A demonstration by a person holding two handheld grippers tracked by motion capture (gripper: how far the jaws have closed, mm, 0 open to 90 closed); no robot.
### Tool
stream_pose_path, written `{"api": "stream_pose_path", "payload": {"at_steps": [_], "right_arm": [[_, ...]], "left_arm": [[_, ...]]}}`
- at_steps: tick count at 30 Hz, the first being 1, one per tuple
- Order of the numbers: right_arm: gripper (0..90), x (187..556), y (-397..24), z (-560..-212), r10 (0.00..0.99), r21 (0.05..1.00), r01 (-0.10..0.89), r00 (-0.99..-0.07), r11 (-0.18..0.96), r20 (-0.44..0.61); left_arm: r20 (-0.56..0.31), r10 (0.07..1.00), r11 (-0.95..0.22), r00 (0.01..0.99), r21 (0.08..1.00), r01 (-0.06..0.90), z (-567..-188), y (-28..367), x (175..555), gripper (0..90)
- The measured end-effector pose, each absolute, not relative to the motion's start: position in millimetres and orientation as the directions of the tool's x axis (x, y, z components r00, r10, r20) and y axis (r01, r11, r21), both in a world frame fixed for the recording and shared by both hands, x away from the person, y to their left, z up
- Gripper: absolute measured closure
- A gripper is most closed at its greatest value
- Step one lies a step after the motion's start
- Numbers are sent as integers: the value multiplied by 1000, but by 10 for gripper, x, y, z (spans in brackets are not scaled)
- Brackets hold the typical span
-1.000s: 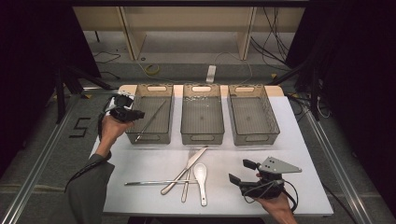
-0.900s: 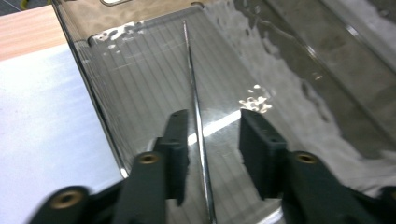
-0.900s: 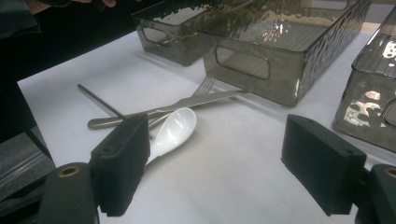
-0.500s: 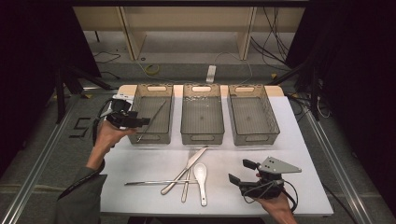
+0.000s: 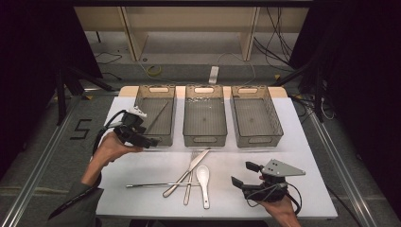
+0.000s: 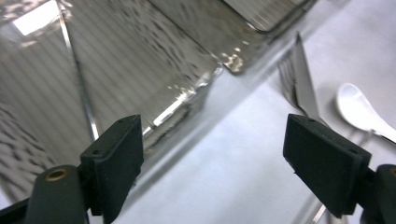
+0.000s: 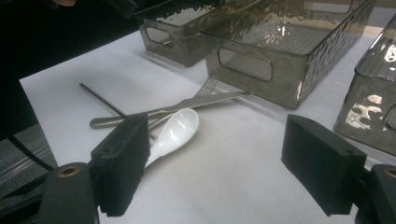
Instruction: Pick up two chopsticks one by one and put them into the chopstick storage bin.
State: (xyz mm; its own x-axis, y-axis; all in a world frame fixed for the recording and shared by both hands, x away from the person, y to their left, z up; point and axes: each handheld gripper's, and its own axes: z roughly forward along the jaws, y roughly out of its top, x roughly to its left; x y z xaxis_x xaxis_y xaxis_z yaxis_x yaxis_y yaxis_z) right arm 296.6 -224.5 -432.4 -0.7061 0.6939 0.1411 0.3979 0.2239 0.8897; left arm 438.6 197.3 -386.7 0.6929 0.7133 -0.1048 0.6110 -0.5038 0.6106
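Desk [image 5: 302, 142]: we see a white-topped desk with three smoked plastic bins along its far edge and loose cutlery near the middle of its near edge.
Left bin [image 5: 155, 113]: it stands at the far left and holds one thin metal chopstick [image 5: 156, 116] lying slantwise.
Cutlery pile: a knife [image 5: 187, 170], a fork [image 5: 191, 175], a white spoon [image 5: 203, 182] and a second chopstick [image 5: 161, 185] lie crossed; the second chopstick's long axis runs along the near edge, left to right.
Left tongs [image 5: 150, 142]: they are spread wide with nothing between the pads, at the left bin's near-left corner; the jaws have just been opening.
Right tongs [image 5: 243, 174]: spread and empty, low near the near-right corner, just right of the spoon.
Key relation: the pile lies toward the near edge from the left tongs; we judge the right tongs nearer the spoon, the left nearer the second chopstick's free end.
Change: a second ago the left tongs were over the left bin; now they are back at its near wall, the right hand unmoved.
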Motion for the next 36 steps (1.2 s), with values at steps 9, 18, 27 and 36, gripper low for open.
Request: {"api": "stream_pose_path", "payload": {"at_steps": [9, 18, 27, 36], "right_arm": [[244, 2967, -2241, -4327, 692, 888, 397, -708, 230, 137], [244, 2969, -2238, -4326, 693, 889, 396, -708, 230, 137], [244, 2968, -2233, -4327, 692, 888, 397, -709, 232, 136], [245, 2963, -2234, -4325, 693, 888, 397, -709, 234, 134]], "left_arm": [[-109, 654, -595, 749, 537, 598, -3950, 1811, 4150, 187], [-77, 614, -678, 785, 458, 575, -4060, 1748, 3927, 193], [-91, 546, -762, 833, 361, 538, -4292, 1632, 3780, 326], [-83, 498, -813, 863, 300, 499, -4423, 1584, 3707, 457]]}}
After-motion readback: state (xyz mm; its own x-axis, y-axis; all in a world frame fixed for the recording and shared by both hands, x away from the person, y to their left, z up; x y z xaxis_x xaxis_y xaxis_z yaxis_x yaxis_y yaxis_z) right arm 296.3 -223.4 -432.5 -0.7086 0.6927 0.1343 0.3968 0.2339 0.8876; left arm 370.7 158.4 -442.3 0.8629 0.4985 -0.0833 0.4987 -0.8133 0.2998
